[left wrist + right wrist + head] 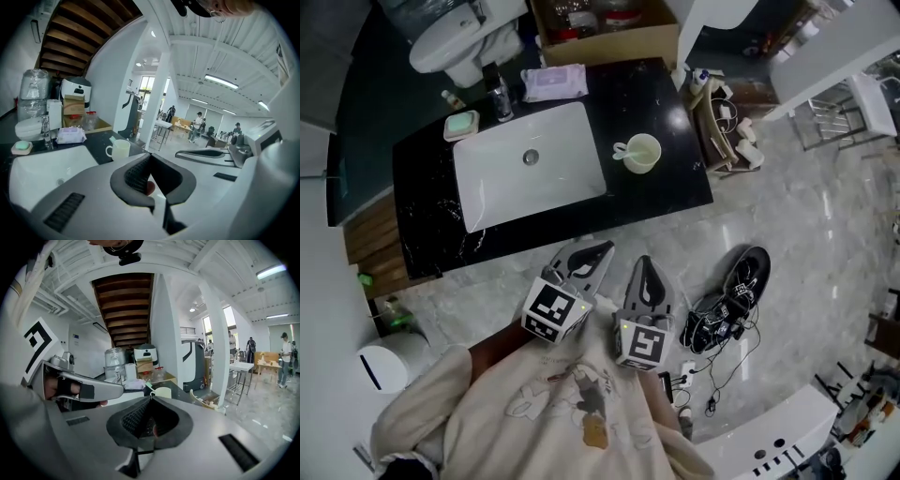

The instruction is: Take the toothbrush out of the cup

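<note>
Plainly, the toothbrush point(113, 139) sits in the cup point(643, 153); left gripper point(602, 250) and right gripper point(645, 264) are both closed, empty.

Cup point(643, 153): on surface point(661, 98), well ahead of right gripper point(645, 263)
Toothbrush point(148, 386): in cup
Sink point(567, 145): left of cup, ahead of left gripper point(602, 248)
Shoes point(729, 302): on floor point(797, 211), right of right gripper

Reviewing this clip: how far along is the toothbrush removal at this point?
Done: nothing yet. The toothbrush stands in the cup on the counter.
In hand: nothing. The left gripper and right gripper are both shut and empty, short of the counter's edge.
Left: everything. Reach the cup, open a gripper, grasp the toothbrush and lift it out.
</note>
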A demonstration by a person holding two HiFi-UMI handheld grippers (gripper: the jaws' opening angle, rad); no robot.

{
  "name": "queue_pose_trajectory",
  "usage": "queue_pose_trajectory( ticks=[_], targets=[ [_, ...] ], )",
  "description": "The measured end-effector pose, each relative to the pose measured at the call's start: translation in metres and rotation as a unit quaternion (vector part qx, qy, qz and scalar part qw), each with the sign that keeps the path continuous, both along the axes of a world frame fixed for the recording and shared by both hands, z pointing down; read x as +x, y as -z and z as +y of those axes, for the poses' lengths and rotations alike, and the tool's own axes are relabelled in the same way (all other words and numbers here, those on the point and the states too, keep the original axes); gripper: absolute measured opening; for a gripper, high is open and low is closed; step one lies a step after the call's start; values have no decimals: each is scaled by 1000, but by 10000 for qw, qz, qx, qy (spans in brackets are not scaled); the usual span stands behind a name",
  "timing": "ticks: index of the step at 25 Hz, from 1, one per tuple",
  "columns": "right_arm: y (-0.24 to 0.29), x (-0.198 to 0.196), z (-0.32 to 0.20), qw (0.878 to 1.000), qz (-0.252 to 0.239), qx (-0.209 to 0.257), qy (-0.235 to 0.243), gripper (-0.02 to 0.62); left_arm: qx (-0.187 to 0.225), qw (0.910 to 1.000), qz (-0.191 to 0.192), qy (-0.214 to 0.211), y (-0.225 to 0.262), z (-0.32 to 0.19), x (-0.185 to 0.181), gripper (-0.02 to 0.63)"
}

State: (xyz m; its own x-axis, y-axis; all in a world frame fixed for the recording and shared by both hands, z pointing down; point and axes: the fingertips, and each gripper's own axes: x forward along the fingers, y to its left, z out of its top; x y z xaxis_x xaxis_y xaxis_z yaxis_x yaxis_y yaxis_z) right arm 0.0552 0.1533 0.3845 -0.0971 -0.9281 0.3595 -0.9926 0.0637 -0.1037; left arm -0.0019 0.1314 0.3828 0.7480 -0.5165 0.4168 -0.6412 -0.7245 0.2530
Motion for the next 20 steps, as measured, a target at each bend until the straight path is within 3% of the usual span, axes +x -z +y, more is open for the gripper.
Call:
queue_pose_trajectory(
  ticks=[15,17,18,20],
  targets=[
    [-19,-18,-93,9984,528,-85,164,24,-100,9992,40,-389,-23,-83,-10,8],
    [-25,-19,-101,9976,575,-204,335,57,-167,9993,8,-327,-27,-89,-12,6],
    [-28,-20,-106,9968,623,-274,428,106,-197,9994,-14,-293,-29,-93,-13,6],
    [-36,-21,-117,9944,789,-352,614,117,-296,9993,-44,-215,-35,-101,-13,6]
  ],
)
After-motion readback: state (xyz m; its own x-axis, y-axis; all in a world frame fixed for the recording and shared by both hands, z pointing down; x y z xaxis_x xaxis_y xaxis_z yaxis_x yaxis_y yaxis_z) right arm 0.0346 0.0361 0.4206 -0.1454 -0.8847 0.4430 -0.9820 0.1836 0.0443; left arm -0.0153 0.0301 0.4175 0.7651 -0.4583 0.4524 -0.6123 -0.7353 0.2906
